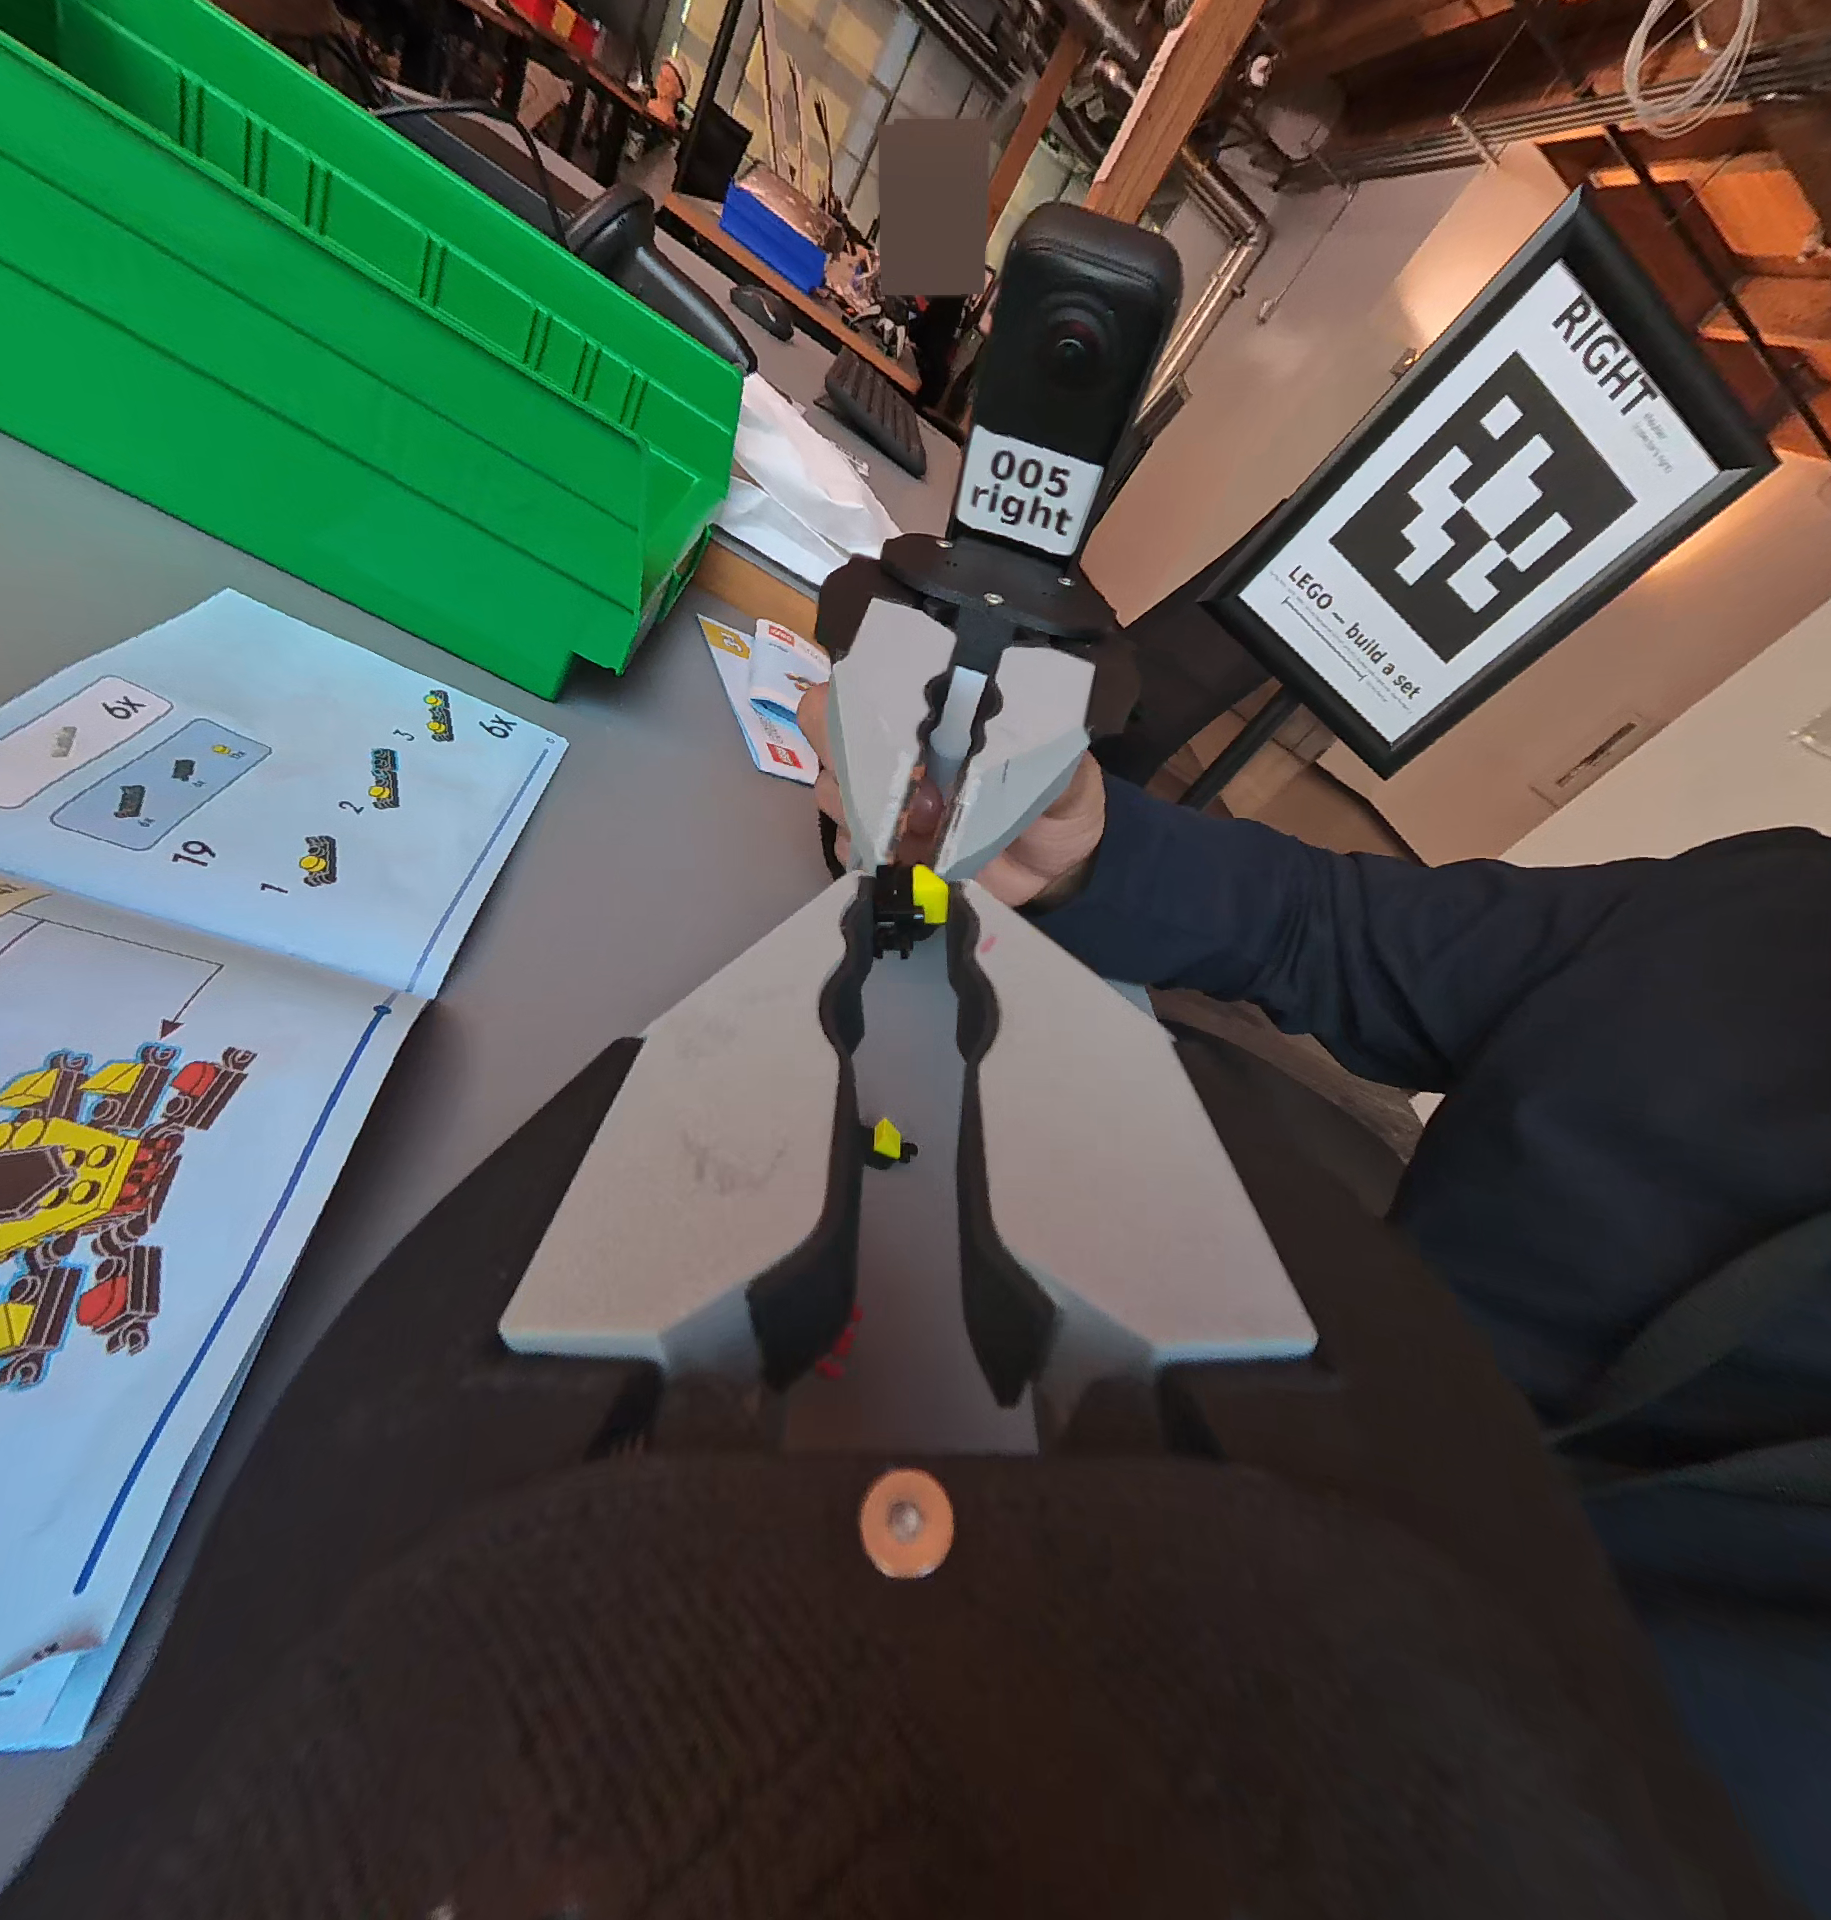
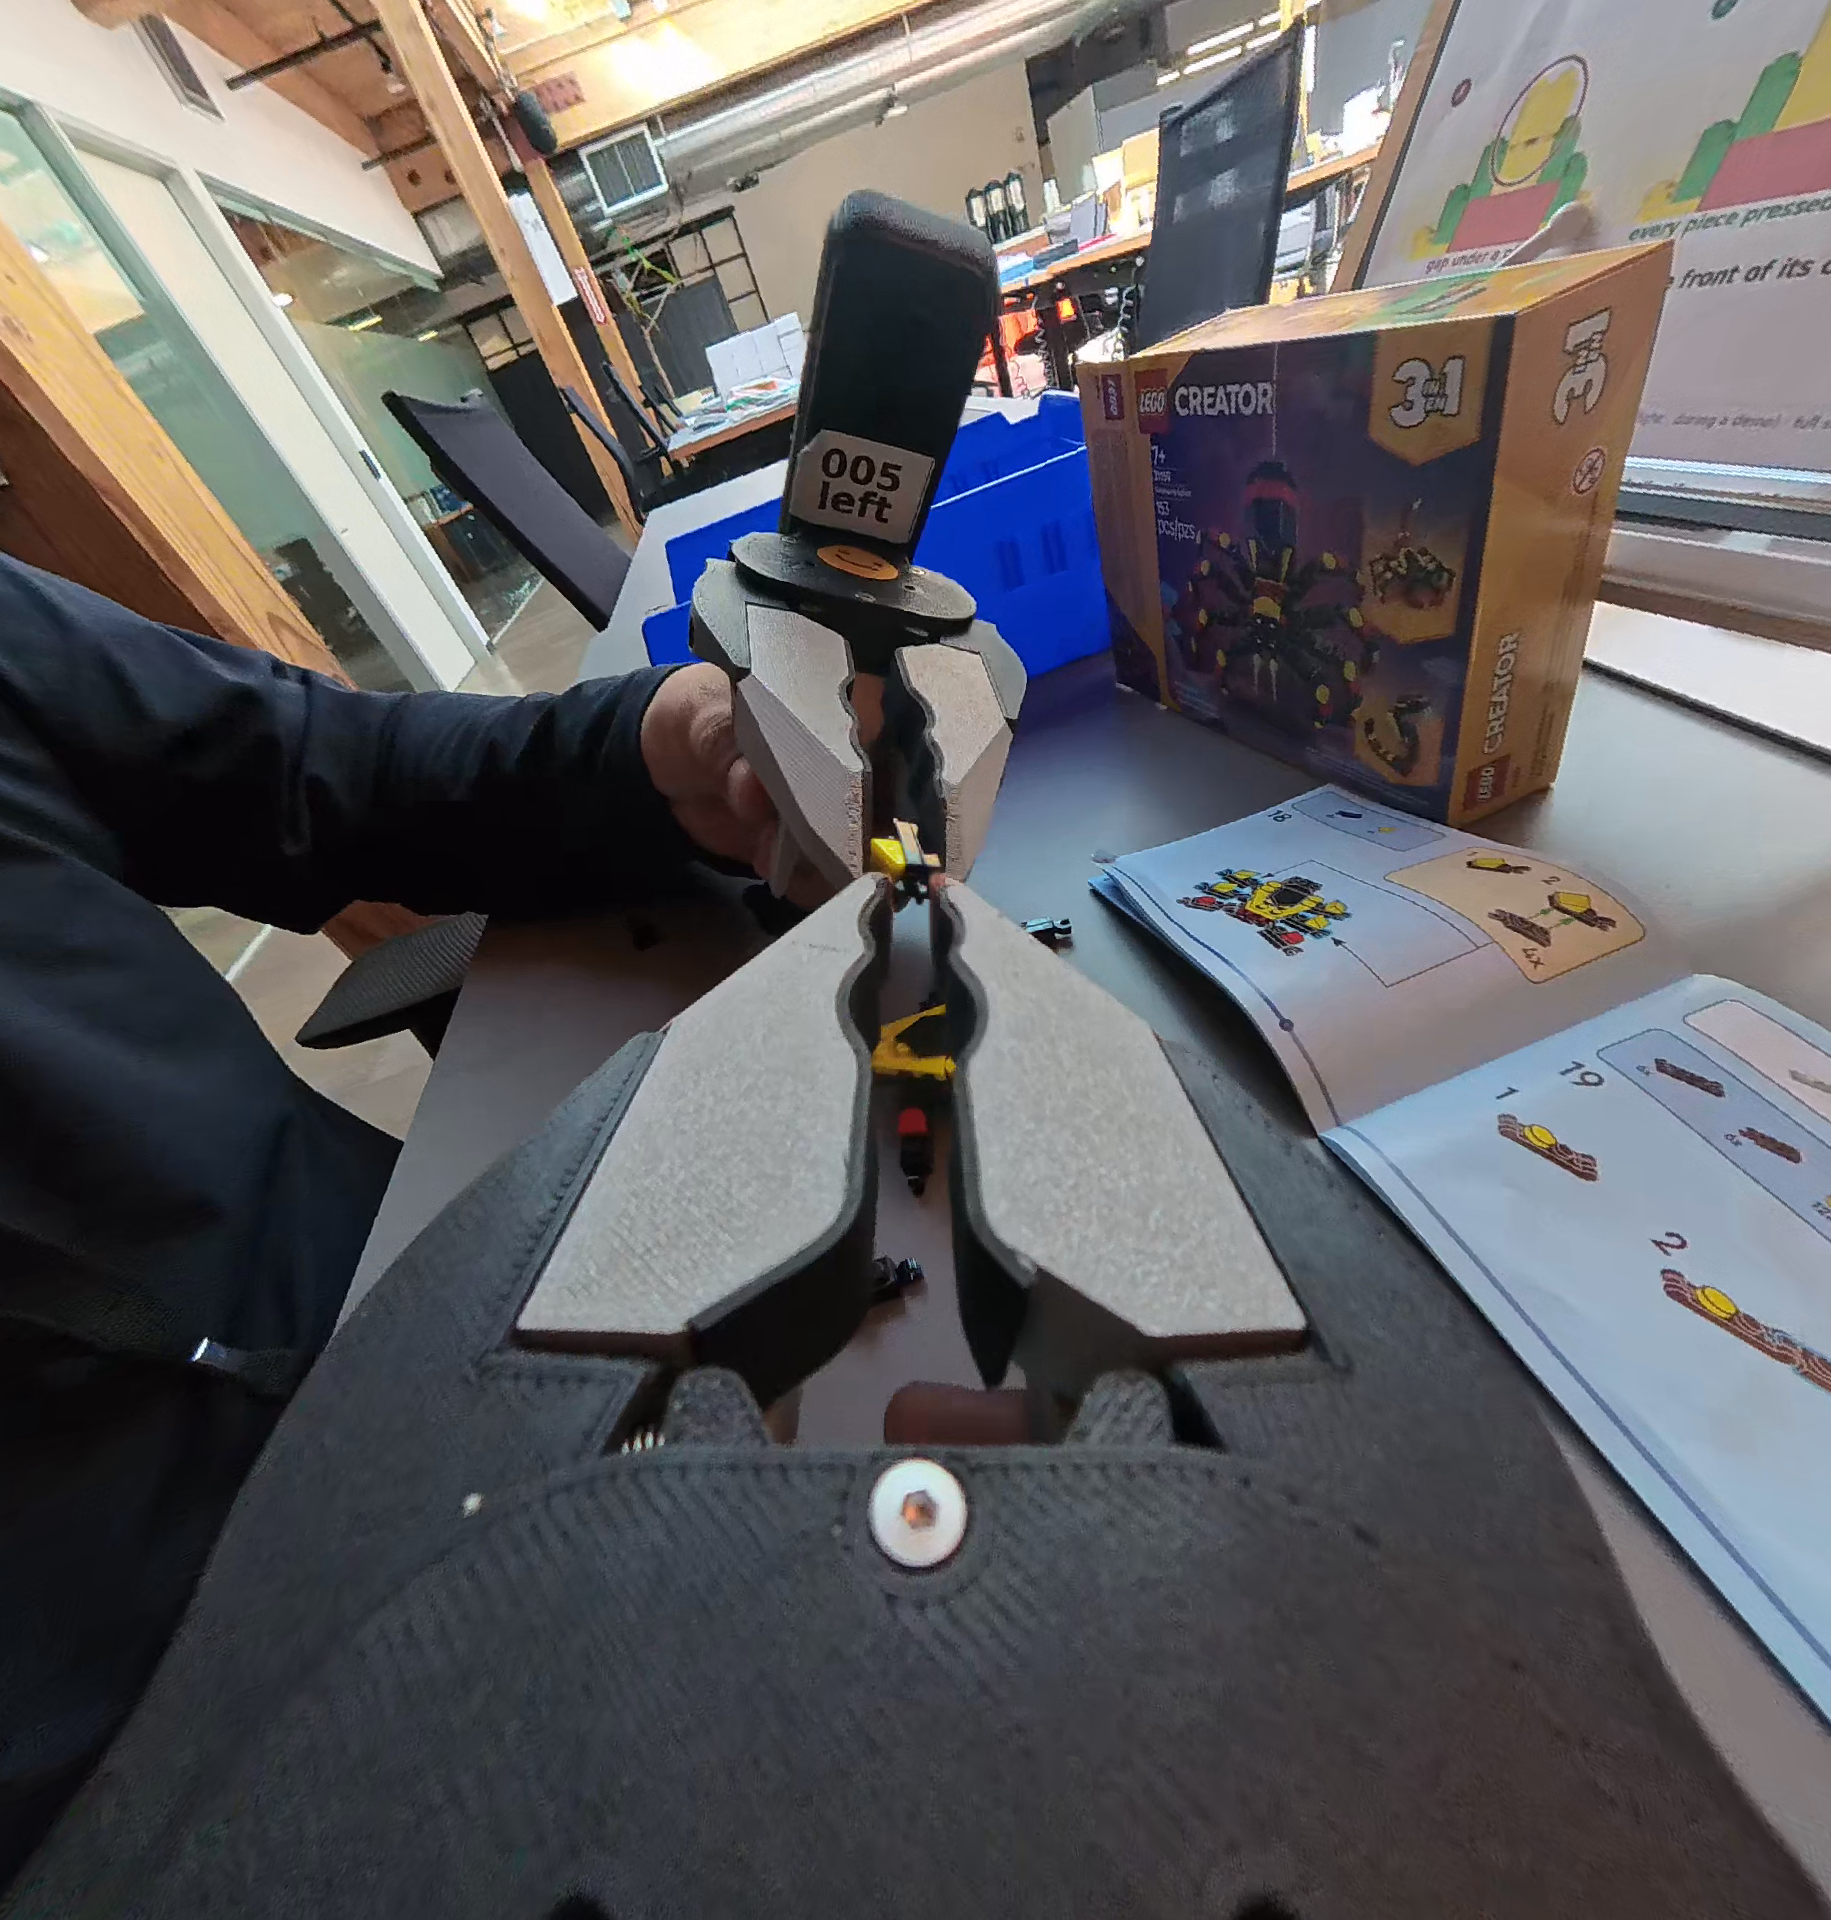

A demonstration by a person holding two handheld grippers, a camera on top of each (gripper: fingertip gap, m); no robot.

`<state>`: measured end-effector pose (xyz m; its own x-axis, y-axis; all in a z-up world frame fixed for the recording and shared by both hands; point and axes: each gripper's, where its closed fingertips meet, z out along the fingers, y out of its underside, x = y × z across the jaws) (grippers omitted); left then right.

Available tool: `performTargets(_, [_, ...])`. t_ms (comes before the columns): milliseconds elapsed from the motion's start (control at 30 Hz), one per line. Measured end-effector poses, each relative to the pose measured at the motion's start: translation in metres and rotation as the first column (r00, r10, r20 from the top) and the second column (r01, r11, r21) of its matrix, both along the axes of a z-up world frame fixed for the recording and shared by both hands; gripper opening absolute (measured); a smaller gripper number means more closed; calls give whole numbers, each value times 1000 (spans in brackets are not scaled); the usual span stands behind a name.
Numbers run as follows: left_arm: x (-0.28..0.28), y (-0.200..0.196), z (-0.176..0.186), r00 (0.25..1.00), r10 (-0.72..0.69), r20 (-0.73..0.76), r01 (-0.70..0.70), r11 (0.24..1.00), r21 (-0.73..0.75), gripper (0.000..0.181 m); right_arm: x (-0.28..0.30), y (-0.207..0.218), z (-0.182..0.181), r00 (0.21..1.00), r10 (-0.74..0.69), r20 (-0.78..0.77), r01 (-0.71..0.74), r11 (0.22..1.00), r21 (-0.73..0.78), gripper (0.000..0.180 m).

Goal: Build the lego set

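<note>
At your far left in the left wrist view: stacked green bins [image 1: 350,343], set back on the grey table [image 1: 620,831]. Next, the open instruction booklet [image 1: 215,935], flat on the table, showing small leg sub-steps above and the yellow-and-dark body below. Centre: your left gripper [image 1: 903,914], fingers drawn close together and pinching a small black piece [image 1: 893,914] at the tips; meeting it tip to tip, your right gripper [image 1: 916,857], fingers likewise closed in, holding a yellow piece [image 1: 930,894] against the black one. Whether the two pieces are already seated together cannot be told. Below them, seen between the left fingers, one loose yellow-and-black part [image 1: 887,1141] on the table. Right of centre: your right hand [image 1: 1046,831] and dark sleeve; far right, a framed marker sign [image 1: 1493,499] standing upright. In the right wrist view, same order: dark sleeve, left hand [image 2: 703,769], the left gripper [image 2: 906,831] facing the right gripper [image 2: 916,888] with the yellow and black pieces between them; under the right fingers, the partly built yellow-and-black model [image 2: 911,1049] with a red element, and loose black bits nearby; then blue bins [image 2: 1004,551], the set's box [image 2: 1358,561] upright, and the booklet [image 2: 1513,1039]. Step in hand, by judgement: joining a small yellow part to a black leg segment in mid-air. Next move calls for square alignment of stud and socket, then a firm, straight press without twisting either grip.
</note>
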<state>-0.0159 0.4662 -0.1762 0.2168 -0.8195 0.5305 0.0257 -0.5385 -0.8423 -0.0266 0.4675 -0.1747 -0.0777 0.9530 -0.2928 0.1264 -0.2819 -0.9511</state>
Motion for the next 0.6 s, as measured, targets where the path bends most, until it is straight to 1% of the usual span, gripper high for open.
performTargets(333, [1,1,-2,1000,9,11,-9,1000,-9,10,-1,0,-2,1000,-2,7,2,1000,-1,3])
performTargets(500, [0,-1,1,1000,-12,22,13,999,-37,11,0,-1,-1,1000,-13,21,12,998,60,3])
performTargets(600, [-6,1,0,1000,4,-12,-4,1000,2,8,4,4,1,999,-42,24,40,995,89,3])
